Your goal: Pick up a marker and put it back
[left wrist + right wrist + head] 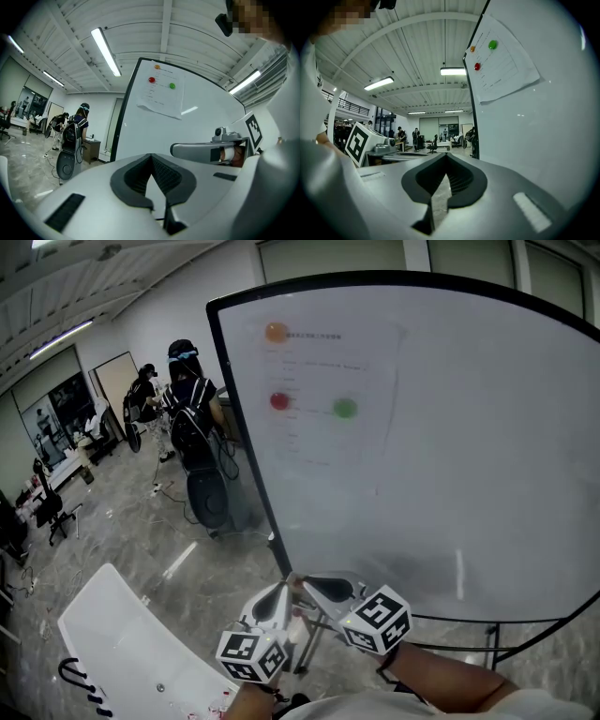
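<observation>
At the lower left, a white tabletop is being seen, with small dark things lying on it, too blurred to be told as a marker. The left tongs and the right tongs are being held side by side, each closed together on nothing, before a whiteboard.
</observation>
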`<action>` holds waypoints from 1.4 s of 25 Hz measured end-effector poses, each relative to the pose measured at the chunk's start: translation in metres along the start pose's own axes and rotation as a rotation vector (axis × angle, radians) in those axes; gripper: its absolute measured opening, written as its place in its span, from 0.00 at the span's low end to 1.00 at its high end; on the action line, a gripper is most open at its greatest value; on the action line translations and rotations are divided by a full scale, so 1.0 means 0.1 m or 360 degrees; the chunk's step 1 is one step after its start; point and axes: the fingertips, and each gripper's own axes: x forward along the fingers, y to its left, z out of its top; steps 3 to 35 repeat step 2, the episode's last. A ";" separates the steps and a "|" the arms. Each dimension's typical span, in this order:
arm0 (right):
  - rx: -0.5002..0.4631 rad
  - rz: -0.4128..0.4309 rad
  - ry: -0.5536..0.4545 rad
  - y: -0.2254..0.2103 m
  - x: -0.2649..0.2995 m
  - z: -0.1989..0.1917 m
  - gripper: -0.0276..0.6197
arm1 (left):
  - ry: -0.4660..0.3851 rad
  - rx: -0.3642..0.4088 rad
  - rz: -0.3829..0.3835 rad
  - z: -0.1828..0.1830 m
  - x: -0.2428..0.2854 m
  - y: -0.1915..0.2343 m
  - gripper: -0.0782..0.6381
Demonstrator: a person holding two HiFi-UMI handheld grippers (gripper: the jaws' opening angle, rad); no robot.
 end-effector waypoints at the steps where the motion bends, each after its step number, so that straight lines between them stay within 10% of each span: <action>1: -0.0006 0.0000 -0.0003 0.00 0.00 0.00 0.05 | 0.0000 0.0000 -0.0001 0.00 0.01 0.00 0.11; 35: -0.0012 -0.0001 -0.0007 0.00 0.00 0.01 0.05 | -0.0001 0.0000 -0.0002 -0.01 0.01 0.01 0.11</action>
